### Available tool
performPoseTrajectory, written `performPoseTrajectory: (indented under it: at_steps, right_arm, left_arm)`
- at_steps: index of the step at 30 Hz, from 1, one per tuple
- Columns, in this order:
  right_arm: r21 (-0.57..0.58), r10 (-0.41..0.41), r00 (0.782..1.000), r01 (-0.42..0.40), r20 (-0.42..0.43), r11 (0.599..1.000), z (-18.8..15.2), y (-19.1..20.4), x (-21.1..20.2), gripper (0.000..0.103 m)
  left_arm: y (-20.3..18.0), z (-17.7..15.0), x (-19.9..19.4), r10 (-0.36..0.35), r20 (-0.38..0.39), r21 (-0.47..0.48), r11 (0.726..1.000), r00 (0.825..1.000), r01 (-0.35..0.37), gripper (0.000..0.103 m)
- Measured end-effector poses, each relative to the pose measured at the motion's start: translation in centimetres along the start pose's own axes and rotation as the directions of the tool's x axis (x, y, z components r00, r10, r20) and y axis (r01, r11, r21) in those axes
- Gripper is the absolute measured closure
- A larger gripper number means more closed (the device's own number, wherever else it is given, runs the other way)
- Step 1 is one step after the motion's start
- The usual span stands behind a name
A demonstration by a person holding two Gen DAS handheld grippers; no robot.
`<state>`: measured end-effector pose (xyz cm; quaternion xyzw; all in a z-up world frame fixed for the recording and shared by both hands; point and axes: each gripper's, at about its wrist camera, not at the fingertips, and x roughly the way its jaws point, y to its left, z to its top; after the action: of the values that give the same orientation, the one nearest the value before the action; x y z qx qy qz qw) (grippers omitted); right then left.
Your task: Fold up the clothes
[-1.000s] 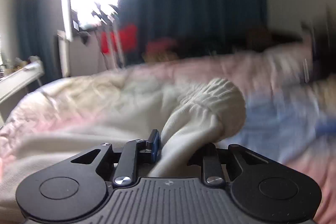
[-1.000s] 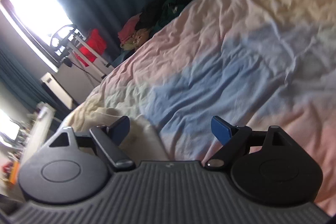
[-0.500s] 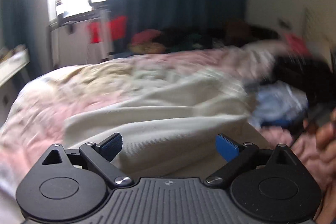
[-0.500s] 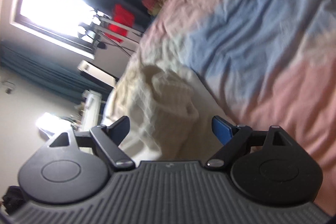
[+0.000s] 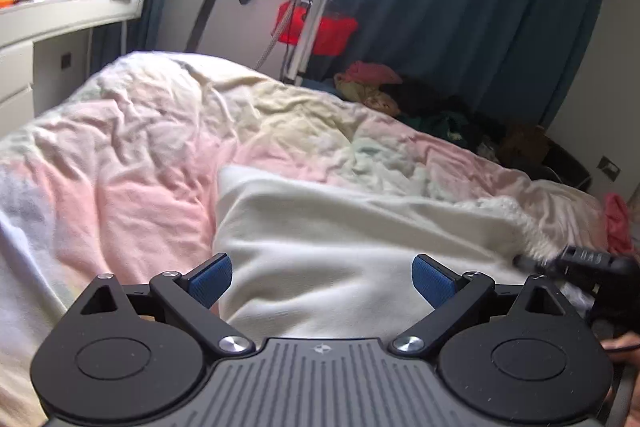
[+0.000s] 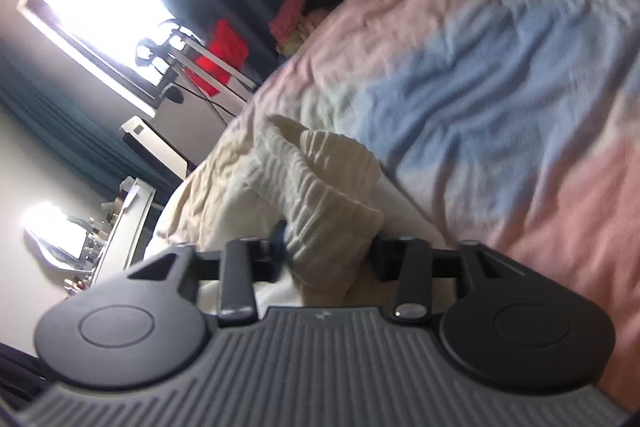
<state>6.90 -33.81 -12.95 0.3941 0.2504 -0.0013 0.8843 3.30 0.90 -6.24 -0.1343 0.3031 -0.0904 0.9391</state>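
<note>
A cream garment (image 5: 340, 227) lies spread flat on the pastel duvet (image 5: 132, 155). My left gripper (image 5: 322, 277) hovers over its near edge, open wide, blue pads empty. At the right edge of the left wrist view, the blurred dark right gripper (image 5: 576, 263) sits at the garment's ribbed end. In the right wrist view, the garment's ribbed cuff (image 6: 320, 187) bunches up between the jaws of my right gripper (image 6: 330, 247). These jaws are closing, and both fingers press against the cuff's sides.
A white desk (image 5: 60, 23) with small items stands at the left. A red crate (image 5: 320, 31) on a stand sits under the window, dark curtains behind. Piled clothes (image 5: 372, 83) lie beyond the bed's far edge. A pink cloth (image 5: 618, 223) lies at far right.
My left gripper let go of the ribbed cuff, opened wide and swung left over the flat garment. My right gripper moved onto the cuff and its jaws closed in on it.
</note>
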Motion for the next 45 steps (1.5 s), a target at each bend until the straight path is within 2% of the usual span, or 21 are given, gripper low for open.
performPoseTrajectory:
  at_steps: [2,5,6,9,10,12,14,16,17,18,19,22,25,27,31,33,35,38,41,43,45]
  right_arm:
    - [-0.08,0.047,0.996,-0.041,0.073,0.996,0.6,1.4,-1.1,0.071]
    - [-0.168,0.115,0.976,-0.084,0.184,0.982,1.7,3.0,-3.1,0.072]
    - [-0.177,0.109,0.972,-0.073,0.208,0.982,2.1,3.0,-3.5,0.072]
    - [-0.157,-0.006,0.972,0.044,0.234,0.987,2.8,1.8,-4.0,0.071]
    - [-0.13,-0.051,0.976,0.08,0.214,0.988,3.0,1.1,-3.8,0.07]
    - [-0.017,-0.139,0.986,0.141,0.091,0.99,3.0,-1.5,-2.5,0.066]
    - [0.097,-0.166,0.986,0.166,-0.001,0.981,2.7,-4.0,-1.7,0.059]
    - [0.191,-0.153,0.987,0.159,-0.045,0.969,2.6,-5.6,-1.4,0.038]
    - [0.216,-0.14,0.988,0.15,-0.059,0.965,2.5,-6.0,-1.3,0.031]
    - [0.213,-0.127,0.989,0.141,-0.079,0.967,2.4,-6.0,-1.1,0.022]
    - [0.211,-0.114,0.989,0.133,-0.099,0.969,2.2,-6.0,-0.9,0.02]
    - [0.163,-0.08,0.977,0.113,-0.196,0.98,1.1,-5.6,0.6,0.019]
    - [0.137,-0.09,0.972,0.122,-0.218,0.983,0.6,-5.8,1.6,0.017]
    - [0.165,-0.066,0.976,0.102,-0.209,0.981,0.5,-5.6,1.4,0.017]
    - [0.118,0.046,0.984,-0.026,-0.174,0.993,0.6,-3.5,0.2,0.016]
    - [0.089,0.118,0.979,-0.104,-0.164,0.991,0.6,-2.5,-0.4,0.016]
    - [0.072,0.143,0.976,-0.133,-0.166,0.988,0.5,-2.2,-0.4,0.016]
    - [0.088,0.082,0.973,-0.065,-0.213,0.994,0.3,-3.1,0.9,0.019]
    - [0.062,0.005,0.974,0.01,-0.228,0.998,0.0,-3.4,1.6,0.033]
    - [0.068,-0.03,0.981,0.044,-0.194,0.997,-0.1,-3.4,1.2,0.048]
    - [0.067,-0.05,0.985,0.061,-0.164,0.996,-0.1,-3.3,0.7,0.058]
  left_arm:
    - [0.3,-0.2,0.6,-0.027,-0.022,-0.001,1.0,0.999,0.027,0.005]
    - [0.3,-0.5,0.8,-0.061,-0.044,-0.002,0.998,0.997,0.061,0.005]
    - [0.4,-0.6,0.9,-0.076,-0.054,-0.007,0.997,0.996,0.075,0.005]
    - [0.9,-0.9,1.4,-0.078,-0.1,-0.045,0.996,0.992,0.074,0.005]
    - [1.1,-1.1,1.5,-0.077,-0.117,-0.059,0.996,0.99,0.07,0.005]
    - [1.5,-1.3,1.9,-0.074,-0.15,-0.086,0.994,0.986,0.061,0.005]
    - [2.1,-1.6,2.4,-0.083,-0.188,-0.13,0.99,0.979,0.059,0.005]
    - [2.9,-1.8,2.5,-0.106,-0.199,-0.191,0.979,0.974,0.067,0.005]
    - [3.2,-1.8,2.5,-0.113,-0.2,-0.213,0.975,0.973,0.069,0.005]
    - [3.5,-1.7,2.5,-0.117,-0.199,-0.23,0.971,0.973,0.07,0.005]
    - [3.8,-1.7,2.4,-0.124,-0.197,-0.249,0.966,0.973,0.073,0.005]
    - [4.8,-1.6,2.7,-0.166,-0.195,-0.322,0.942,0.967,0.096,0.005]
    - [5.6,-1.7,3.2,-0.216,-0.198,-0.385,0.914,0.956,0.126,0.005]
    - [5.8,-1.7,3.5,-0.221,-0.199,-0.397,0.909,0.955,0.128,0.005]
    - [6.0,-1.7,3.7,-0.223,-0.201,-0.408,0.904,0.954,0.126,0.005]
    - [6.0,-1.7,3.8,-0.22,-0.204,-0.409,0.905,0.954,0.121,0.005]
    - [6.1,-1.9,4.1,-0.228,-0.21,-0.422,0.898,0.951,0.123,0.005]
    - [6.0,-1.9,4.5,-0.232,-0.217,-0.419,0.899,0.948,0.124,0.005]
    - [5.8,-2.1,4.6,-0.215,-0.219,-0.412,0.904,0.952,0.11,0.009]
    - [5.6,-2.0,4.6,-0.203,-0.221,-0.402,0.91,0.954,0.1,0.012]
    - [5.6,-1.9,4.4,-0.193,-0.216,-0.391,0.915,0.957,0.096,0.019]
